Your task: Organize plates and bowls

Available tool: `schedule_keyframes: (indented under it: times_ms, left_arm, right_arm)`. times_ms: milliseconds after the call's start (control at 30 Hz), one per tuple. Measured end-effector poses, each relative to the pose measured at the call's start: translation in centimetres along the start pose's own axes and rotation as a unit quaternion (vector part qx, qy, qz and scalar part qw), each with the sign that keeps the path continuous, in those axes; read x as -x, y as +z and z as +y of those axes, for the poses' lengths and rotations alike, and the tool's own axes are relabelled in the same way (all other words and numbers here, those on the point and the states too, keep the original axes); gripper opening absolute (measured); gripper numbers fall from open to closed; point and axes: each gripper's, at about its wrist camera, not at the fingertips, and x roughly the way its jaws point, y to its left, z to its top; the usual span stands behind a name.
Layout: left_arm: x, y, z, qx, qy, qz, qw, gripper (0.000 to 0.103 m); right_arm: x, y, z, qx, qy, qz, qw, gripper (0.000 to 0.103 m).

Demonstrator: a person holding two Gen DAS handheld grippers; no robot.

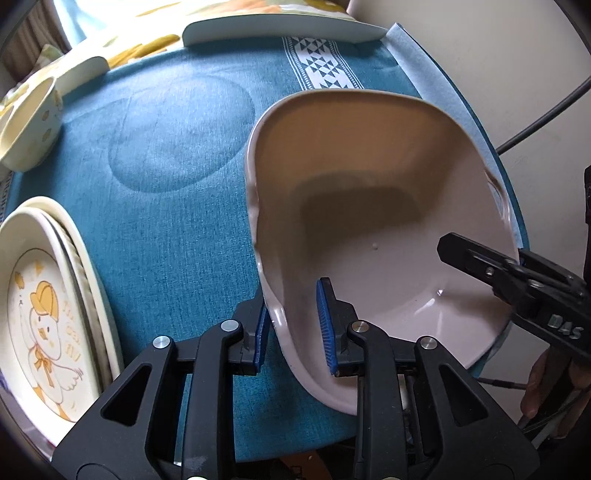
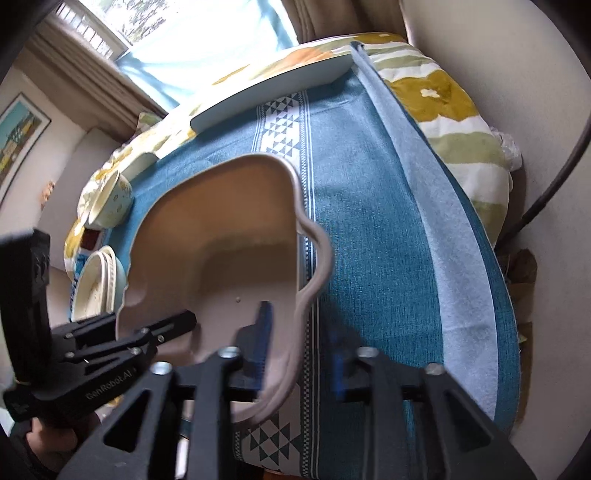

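Note:
A beige dish with a wavy rim [image 1: 369, 192] lies on the blue tablecloth [image 1: 166, 147] at the right. My left gripper [image 1: 293, 325] is open, its blue pads straddling the dish's near left rim, one pad outside and one inside. My right gripper [image 2: 301, 354] is open and straddles the dish's right rim [image 2: 317, 266]; it shows in the left wrist view [image 1: 480, 262] over the dish's right side. The left gripper shows in the right wrist view [image 2: 147, 328] at the dish's left edge. A stack of plates with a duck picture [image 1: 40, 314] sits at the left.
A small cream bowl with yellow spots [image 1: 29, 125] stands at the far left. A long pale plate [image 1: 280, 29] and another plate [image 1: 85, 70] lie at the far edge. The table's right edge [image 1: 491, 155] runs just past the dish. A black cable [image 1: 546, 114] hangs at the right.

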Motion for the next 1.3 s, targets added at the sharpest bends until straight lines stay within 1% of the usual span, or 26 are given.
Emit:
schedule_keyframes:
  times_ms: [33,67,100,133,167,333,400,500,567,633,667,700,733,767,800,900,967,1033,1100,1167,1233,1300]
  left_arm:
    - [0.0,0.0,0.0,-0.002,0.002,-0.001,1.0,0.041]
    - [0.0,0.0,-0.1,-0.003,0.005,-0.004,1.0,0.054]
    - [0.2,0.0,0.0,-0.003,0.01,-0.01,0.9999,0.083]
    - [0.5,-0.1,0.1,-0.002,0.013,-0.021,0.9997,0.094]
    - [0.9,-0.1,0.1,-0.002,0.016,-0.029,0.9994,0.094]
    - [1.6,0.0,0.4,-0.004,0.016,-0.029,0.9994,0.094]
    - [2.5,-0.1,0.5,-0.003,0.017,-0.03,0.9994,0.094]
    - [5.0,-0.5,0.9,-0.001,0.027,-0.041,0.9988,0.094]
    - [7.2,-0.9,1.4,0.005,0.035,-0.056,0.9978,0.094]
    - [9.6,-1.3,2.2,0.014,0.044,-0.075,0.9961,0.094]
    - [11.0,-1.6,2.7,0.02,0.051,-0.086,0.9948,0.094]
    - [12.5,-2.0,3.2,0.027,0.06,-0.1,0.9928,0.094]
    - [13.9,-2.4,3.9,0.035,0.07,-0.115,0.9903,0.094]
    - [15.4,-2.9,4.6,0.044,0.077,-0.13,0.9875,0.094]
    - [17.0,-3.5,5.4,0.057,0.085,-0.147,0.9838,0.095]
    - [20.4,-5.4,7.8,0.096,0.101,-0.182,0.9733,0.103]
    - [21.8,-6.4,9.4,0.122,0.106,-0.198,0.9666,0.103]
    - [22.7,-7.1,11.0,0.141,0.118,-0.203,0.9616,0.103]
    - [23.5,-7.1,12.6,0.157,0.14,-0.2,0.9568,0.103]
    - [24.3,-7.0,14.0,0.171,0.152,-0.206,0.9515,0.103]
    - [25.2,-6.6,15.7,0.183,0.151,-0.216,0.9469,0.103]
    - [25.8,-5.7,17.5,0.193,0.145,-0.223,0.9445,0.103]
  right_arm:
    - [0.1,0.0,-0.3,-0.011,0.007,-0.003,1.0,0.063]
    - [0.1,0.1,-0.4,-0.017,0.01,-0.004,1.0,0.064]
    - [0.1,0.1,-0.6,-0.022,0.01,-0.003,1.0,0.064]
    - [0.2,0.1,-0.6,-0.024,0.01,-0.004,1.0,0.064]
    - [0.3,0.1,-0.6,-0.026,0.01,-0.006,1.0,0.064]
    - [1.3,0.2,-0.2,-0.025,0.008,-0.02,0.999,0.064]
    - [2.1,0.4,0.3,-0.017,-0.001,-0.023,1.0,0.064]
    - [4.1,0.6,1.4,0.005,-0.011,-0.036,0.999,0.064]
    - [5.8,0.9,2.4,0.022,-0.013,-0.05,0.998,0.064]
    - [7.5,1.5,4.1,0.047,-0.001,-0.064,0.997,0.064]
    - [8.0,1.6,4.9,0.059,0.01,-0.069,0.996,0.066]
    - [8.6,1.9,5.8,0.07,0.022,-0.074,0.995,0.071]
    - [9.1,2.1,6.6,0.08,0.033,-0.08,0.993,0.087]
    - [9.5,2.3,7.7,0.093,0.046,-0.089,0.991,0.098]
    - [9.9,2.4,8.8,0.107,0.057,-0.098,0.988,0.1]
    - [10.1,2.8,11.9,0.143,0.079,-0.109,0.981,0.101]
    - [9.7,3.1,13.8,0.161,0.096,-0.106,0.977,0.101]
    - [9.2,3.3,15.7,0.177,0.107,-0.103,0.973,0.101]
    - [8.7,3.8,17.8,0.195,0.117,-0.102,0.969,0.101]
    - [8.3,4.5,19.7,0.212,0.124,-0.102,0.964,0.101]
    - [7.9,5.4,21.7,0.227,0.133,-0.107,0.959,0.101]
    - [7.5,6.3,23.3,0.238,0.137,-0.111,0.955,0.101]
